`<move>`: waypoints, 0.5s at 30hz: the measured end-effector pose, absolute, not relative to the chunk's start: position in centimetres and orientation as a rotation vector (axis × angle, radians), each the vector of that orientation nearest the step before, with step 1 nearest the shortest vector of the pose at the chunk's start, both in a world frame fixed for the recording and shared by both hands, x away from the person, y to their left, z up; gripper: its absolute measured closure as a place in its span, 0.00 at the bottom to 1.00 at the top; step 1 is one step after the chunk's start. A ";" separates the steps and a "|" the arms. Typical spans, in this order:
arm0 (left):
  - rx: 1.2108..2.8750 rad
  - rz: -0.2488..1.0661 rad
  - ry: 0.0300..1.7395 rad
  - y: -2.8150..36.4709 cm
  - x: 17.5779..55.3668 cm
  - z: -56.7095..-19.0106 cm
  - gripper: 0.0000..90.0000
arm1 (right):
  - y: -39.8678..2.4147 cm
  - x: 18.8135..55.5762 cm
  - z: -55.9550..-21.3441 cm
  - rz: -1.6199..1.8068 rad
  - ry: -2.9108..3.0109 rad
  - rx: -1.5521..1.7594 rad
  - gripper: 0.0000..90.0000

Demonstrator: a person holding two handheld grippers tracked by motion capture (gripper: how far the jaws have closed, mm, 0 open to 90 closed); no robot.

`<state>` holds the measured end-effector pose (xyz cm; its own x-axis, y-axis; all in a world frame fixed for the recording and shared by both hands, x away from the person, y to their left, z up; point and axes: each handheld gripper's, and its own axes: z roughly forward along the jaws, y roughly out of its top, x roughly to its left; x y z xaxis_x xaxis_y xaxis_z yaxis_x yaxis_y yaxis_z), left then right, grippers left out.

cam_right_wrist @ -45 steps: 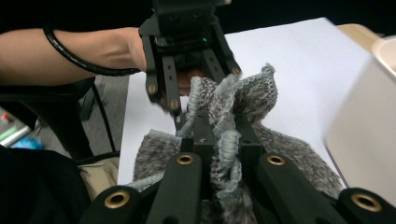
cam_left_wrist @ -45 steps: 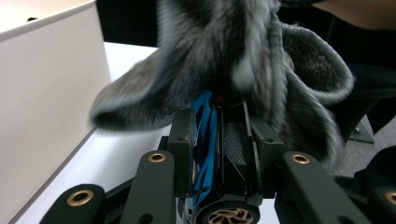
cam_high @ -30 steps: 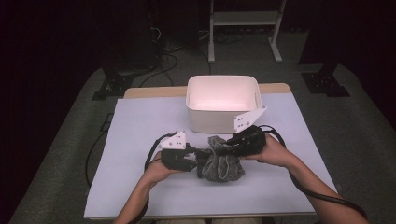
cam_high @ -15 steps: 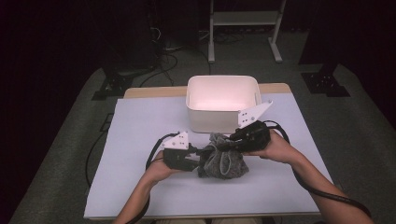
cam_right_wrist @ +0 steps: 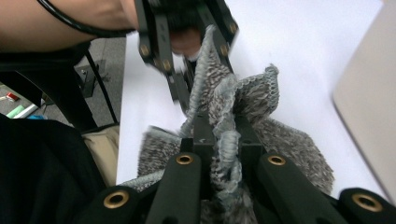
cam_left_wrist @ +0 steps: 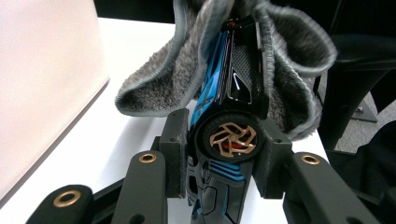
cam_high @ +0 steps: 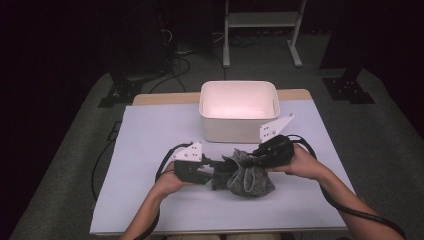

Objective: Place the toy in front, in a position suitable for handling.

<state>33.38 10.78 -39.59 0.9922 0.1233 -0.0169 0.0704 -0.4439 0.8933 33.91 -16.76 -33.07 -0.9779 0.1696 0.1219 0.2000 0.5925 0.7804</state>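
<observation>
A black and blue toy car (cam_left_wrist: 233,79) with a gold-spoked wheel sits half wrapped in a grey fluffy cloth (cam_left_wrist: 163,79). My left gripper (cam_left_wrist: 226,154) is shut on the car, its pads pressing at the wheel. In the high view the left gripper (cam_high: 217,167) meets the cloth bundle (cam_high: 250,180) from the left, in front of the white bin (cam_high: 239,125). My right gripper (cam_right_wrist: 224,144) is shut on a bunched fold of the cloth (cam_right_wrist: 261,93). It comes in from the right as the right gripper (cam_high: 248,157) in the high view. Most of the car is hidden by the cloth there.
The white bin stands open-topped behind the bundle, and its wall (cam_left_wrist: 42,84) rises close on the left gripper's left. A pale sheet covers the table (cam_high: 150,135). Cables trail from both grippers. A metal stand (cam_high: 260,30) and floor cables lie beyond the table.
The cloth bundle has shifted slightly to the right and changed shape as the right gripper pulled at it. The left gripper has stayed in place on the car.
</observation>
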 end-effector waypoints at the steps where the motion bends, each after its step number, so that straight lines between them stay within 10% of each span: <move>1: 2.032 0.057 0.140 10.7 33.3 -39.6 0.69 | -16.5 33.8 -32.6 -1.373 -2.779 -0.303 0.91; 15: 2.036 0.024 0.170 10.3 33.5 -40.7 0.60 | -16.5 33.7 -32.5 -1.361 -2.772 -0.306 0.91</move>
